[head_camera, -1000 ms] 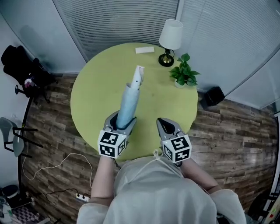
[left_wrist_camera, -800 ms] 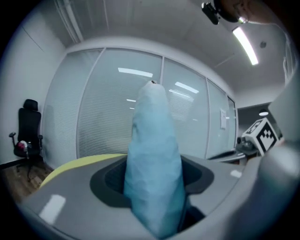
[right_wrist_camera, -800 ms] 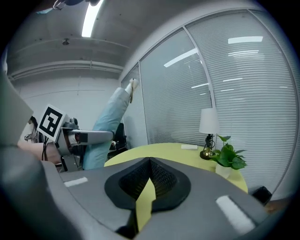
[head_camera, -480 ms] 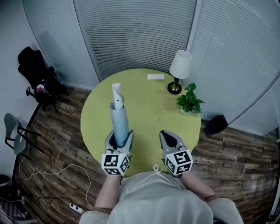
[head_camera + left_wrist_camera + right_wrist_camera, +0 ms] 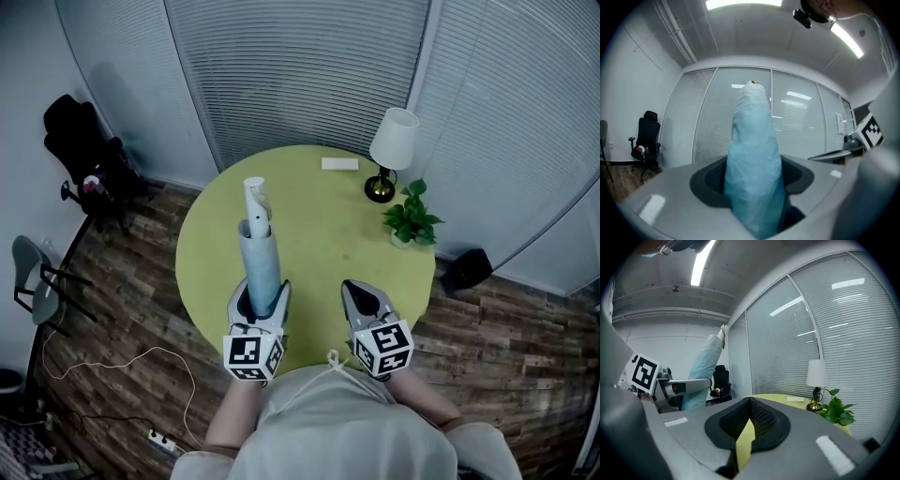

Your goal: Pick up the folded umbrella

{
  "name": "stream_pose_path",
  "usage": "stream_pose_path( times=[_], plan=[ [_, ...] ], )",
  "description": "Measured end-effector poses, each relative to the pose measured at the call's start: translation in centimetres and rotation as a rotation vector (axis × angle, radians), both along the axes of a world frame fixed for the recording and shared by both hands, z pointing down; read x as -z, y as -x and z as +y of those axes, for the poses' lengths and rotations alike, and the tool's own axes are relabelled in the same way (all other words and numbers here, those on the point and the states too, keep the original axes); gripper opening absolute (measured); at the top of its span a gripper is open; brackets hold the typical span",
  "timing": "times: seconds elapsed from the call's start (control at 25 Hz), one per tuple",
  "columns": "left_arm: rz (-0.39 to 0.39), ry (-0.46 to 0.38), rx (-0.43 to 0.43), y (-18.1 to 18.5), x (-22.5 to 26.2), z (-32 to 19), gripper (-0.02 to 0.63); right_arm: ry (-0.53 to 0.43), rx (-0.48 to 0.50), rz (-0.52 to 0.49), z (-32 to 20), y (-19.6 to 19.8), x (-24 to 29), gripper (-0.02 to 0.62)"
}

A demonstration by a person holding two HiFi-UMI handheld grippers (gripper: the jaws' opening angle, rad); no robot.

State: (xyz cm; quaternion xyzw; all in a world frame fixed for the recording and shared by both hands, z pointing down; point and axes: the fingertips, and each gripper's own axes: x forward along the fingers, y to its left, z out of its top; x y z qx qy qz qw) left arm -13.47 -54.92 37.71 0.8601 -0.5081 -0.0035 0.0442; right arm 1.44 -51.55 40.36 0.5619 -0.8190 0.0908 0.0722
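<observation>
We see the left gripper (image 5: 260,292) clamped on the folded umbrella (image 5: 261,251) over the table (image 5: 319,216), the right gripper (image 5: 362,292) closed, empty

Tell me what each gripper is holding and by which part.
The left gripper grips the light blue folded umbrella at its fabric end, opposite the white handle. The right gripper, jaws together, holds nothing.
</observation>
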Motion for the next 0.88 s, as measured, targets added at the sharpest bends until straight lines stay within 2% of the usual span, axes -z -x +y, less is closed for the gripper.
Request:
stream_pose_path(
  times=[0.88],
  plan=[
    [-0.014,-0.023,-0.006,-0.3,0.2,1.8,0.282,-0.001,-0.039,0.012,0.7,-0.3,-0.3,-0.002]
  ],
)
